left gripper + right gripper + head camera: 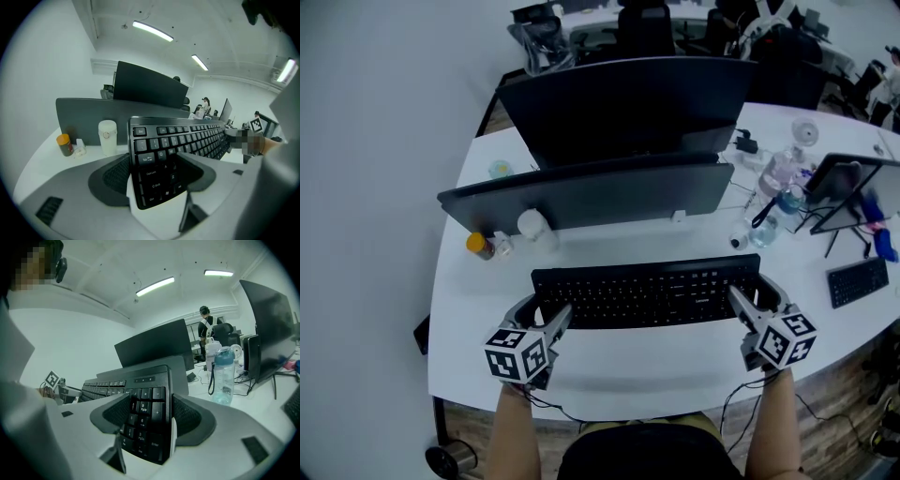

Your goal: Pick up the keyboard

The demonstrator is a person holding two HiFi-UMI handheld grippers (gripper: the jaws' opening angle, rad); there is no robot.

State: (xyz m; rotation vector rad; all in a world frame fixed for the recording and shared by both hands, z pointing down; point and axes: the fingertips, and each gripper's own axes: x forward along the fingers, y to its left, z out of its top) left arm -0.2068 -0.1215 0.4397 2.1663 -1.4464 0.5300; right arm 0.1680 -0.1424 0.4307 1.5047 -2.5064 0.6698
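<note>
The black keyboard (647, 291) hangs level in front of me, over the white desk (478, 281), held at both ends. My left gripper (548, 326) is shut on its left end: in the left gripper view the two jaws clamp the keyboard (187, 136) across the Ctrl and Shift corner, with the left gripper (154, 165) pads against its front and back edges. My right gripper (748, 309) is shut on the right end. In the right gripper view the number pad of the keyboard (108, 386) lies between the right gripper (148, 409) jaws.
Two dark monitors (628, 103) stand behind the keyboard. A white jar (532, 224) and a small orange-capped bottle (478, 246) sit at the left. At the right are a water bottle (223, 376), a tablet on a stand (848, 187) and a small keyboard (859, 281).
</note>
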